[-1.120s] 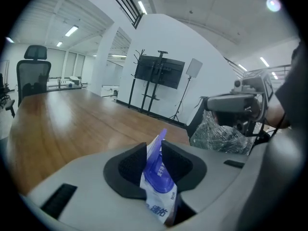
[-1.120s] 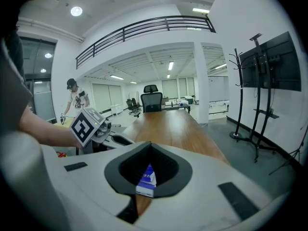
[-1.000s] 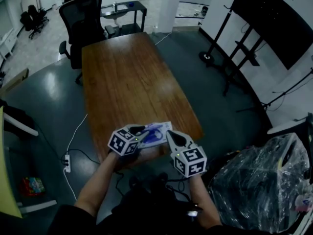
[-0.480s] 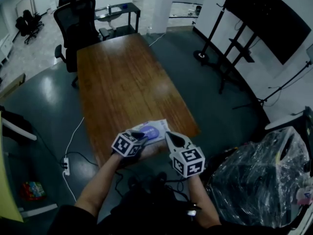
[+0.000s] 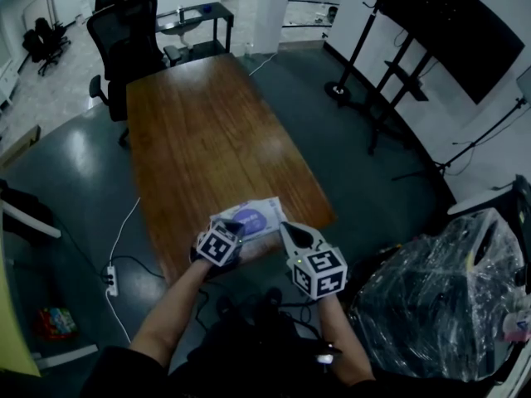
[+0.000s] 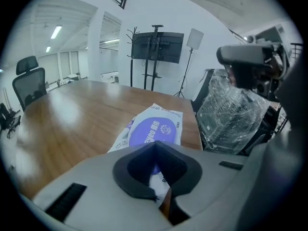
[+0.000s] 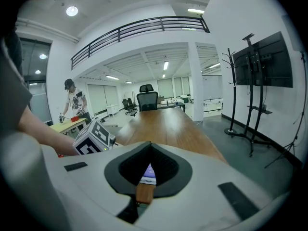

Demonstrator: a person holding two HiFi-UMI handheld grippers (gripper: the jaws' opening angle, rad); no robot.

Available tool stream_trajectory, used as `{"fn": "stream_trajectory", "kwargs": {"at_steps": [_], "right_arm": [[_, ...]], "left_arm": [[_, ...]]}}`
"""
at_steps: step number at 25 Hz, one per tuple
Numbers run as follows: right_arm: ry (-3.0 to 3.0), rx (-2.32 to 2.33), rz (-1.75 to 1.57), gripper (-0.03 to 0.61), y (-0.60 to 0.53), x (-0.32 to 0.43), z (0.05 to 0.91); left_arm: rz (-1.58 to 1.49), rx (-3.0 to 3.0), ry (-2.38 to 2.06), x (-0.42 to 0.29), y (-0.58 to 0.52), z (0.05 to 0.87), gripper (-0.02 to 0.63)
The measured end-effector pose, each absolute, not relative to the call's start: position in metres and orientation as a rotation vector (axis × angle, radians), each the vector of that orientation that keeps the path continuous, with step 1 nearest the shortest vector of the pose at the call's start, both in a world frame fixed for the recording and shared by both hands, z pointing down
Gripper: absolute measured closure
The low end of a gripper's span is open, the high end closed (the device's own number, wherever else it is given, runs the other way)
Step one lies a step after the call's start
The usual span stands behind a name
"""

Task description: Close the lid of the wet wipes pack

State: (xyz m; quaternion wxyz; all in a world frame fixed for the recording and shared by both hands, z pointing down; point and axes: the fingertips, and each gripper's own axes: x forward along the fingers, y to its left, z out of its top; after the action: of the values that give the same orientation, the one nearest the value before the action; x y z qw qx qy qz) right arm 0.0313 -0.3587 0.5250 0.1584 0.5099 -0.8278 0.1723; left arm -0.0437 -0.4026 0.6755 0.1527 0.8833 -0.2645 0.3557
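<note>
The wet wipes pack [image 5: 247, 217] lies flat on the wooden table [image 5: 207, 123], at the table's 6 o'clock end and toward its 5 o'clock corner in our head view. Its purple oval label [image 6: 155, 129] faces up and looks flat against the white wrapper. We cannot tell from these views whether a flap there is fully sealed.

Our left gripper [image 5: 233, 227] sits at the pack's 7 o'clock with its tips over the pack's near corner. Its jaws are pressed together with nothing between them, and through the gap behind the pads we see only the pack's near edge. We cannot tell whether the tips touch the wrapper.

Our right gripper [image 5: 287, 230] is at the pack's 4 o'clock, just beside its near right corner. Its jaws are likewise drawn together and empty, with a sliver of purple and the table edge showing past them. The two grippers are near each other but apart.

A black office chair [image 5: 124, 36] stands at the table's 12 o'clock end. A dark screen on a stand [image 5: 452, 31] is off toward 2 o'clock. A bundle wrapped in clear plastic [image 5: 431, 297] sits on the floor at 4 o'clock from our grippers. A white power strip [image 5: 113, 279] lies on the floor at 8 o'clock. In the right gripper view, a person [image 7: 73, 100] stands far off at 9 o'clock.
</note>
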Motion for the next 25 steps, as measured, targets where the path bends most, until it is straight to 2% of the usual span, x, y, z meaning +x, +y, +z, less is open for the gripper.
{"fn": "stream_trajectory", "kwargs": {"at_steps": [3,15,25], "right_arm": [[-2.368,1.452,0.491,0.572,-0.358,0.029,0.525],[-2.313,1.490,0.497,0.572,-0.329,0.043,0.530],[-2.559,1.345,0.422,0.572,-0.317,0.059,0.487]], "left_arm": [[1.062,2.544,-0.765,-0.043,-0.402,0.679,0.618],[0.918,2.555,-0.831,-0.050,-0.396,0.659,0.618],[0.541,2.662,-1.102,-0.021,-0.354,0.542,0.618]]}}
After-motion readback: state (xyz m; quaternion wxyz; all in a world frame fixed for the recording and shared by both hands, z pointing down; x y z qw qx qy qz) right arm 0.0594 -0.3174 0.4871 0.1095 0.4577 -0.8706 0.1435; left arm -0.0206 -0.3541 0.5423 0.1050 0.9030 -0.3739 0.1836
